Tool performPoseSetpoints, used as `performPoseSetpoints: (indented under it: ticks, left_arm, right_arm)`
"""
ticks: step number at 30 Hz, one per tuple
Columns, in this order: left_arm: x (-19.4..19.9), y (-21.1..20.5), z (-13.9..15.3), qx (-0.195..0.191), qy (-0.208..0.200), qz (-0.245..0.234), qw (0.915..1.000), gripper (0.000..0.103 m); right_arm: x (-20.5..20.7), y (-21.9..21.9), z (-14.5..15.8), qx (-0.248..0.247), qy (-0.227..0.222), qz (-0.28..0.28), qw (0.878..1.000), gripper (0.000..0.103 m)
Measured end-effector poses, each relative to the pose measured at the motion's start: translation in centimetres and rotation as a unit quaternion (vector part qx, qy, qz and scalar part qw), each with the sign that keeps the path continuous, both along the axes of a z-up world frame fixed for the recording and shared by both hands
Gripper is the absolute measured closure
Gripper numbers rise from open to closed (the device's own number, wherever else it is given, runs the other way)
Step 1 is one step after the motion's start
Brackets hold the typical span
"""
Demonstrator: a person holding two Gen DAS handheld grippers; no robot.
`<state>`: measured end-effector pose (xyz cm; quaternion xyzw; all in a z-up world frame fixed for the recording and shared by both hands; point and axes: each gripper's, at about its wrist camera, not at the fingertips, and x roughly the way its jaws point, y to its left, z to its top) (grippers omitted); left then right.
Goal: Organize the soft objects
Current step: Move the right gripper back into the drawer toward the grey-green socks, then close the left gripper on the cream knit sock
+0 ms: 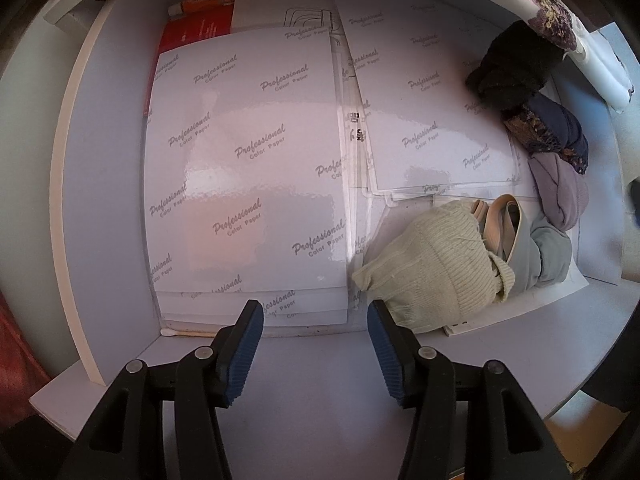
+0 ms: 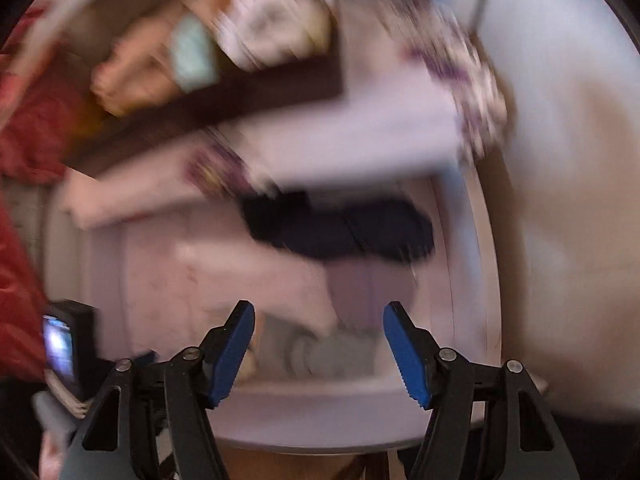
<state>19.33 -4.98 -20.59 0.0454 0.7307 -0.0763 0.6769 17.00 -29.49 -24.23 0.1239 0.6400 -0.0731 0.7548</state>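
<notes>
Both grippers pointing down, left gripper (image 1: 316, 344) and right gripper (image 2: 319, 344) fingers apart

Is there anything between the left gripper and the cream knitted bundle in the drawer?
Nothing visible. The left gripper is open and empty, and the cream knitted bundle lies just beside its right fingertip, on top of the glossy paper sheets.

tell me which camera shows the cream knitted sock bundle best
The left wrist view: the cream knitted bundle lies sharp and whole just beyond the left gripper, ribbing visible. The right wrist view is motion-blurred; I cannot pick that bundle out there.
</notes>
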Motion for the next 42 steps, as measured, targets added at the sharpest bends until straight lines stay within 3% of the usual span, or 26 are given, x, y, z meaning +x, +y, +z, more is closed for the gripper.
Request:
performPoseSetpoints:
  ticks: [12,26,28,42]
  left_arm:
    - [-0.1,0.1,0.0,-0.002,0.002,0.003,1.0,0.047]
    - [0.5,1.3,1.6,-0.036,-0.012,0.037,0.9986,0.047]
    - [0.6,1.5,1.8,-0.049,-0.012,0.042,0.9979,0.04]
    - [0.4,-0.7,2.6,-0.082,-0.011,0.006,0.9966,0.036]
  right_arm:
    - [-0.9,0.1,-5.8,-0.022,0.097,-0.003,0.995,0.031]
    - [-0.8,0.5,-7.4,-0.018,0.111,0.001,0.994,0.031]
    - [-0.7,0.7,-7.6,-0.017,0.111,-0.001,0.994,0.031]
    - [-0.8,0.3,-7.2,-0.006,0.108,-0.014,0.994,0.029]
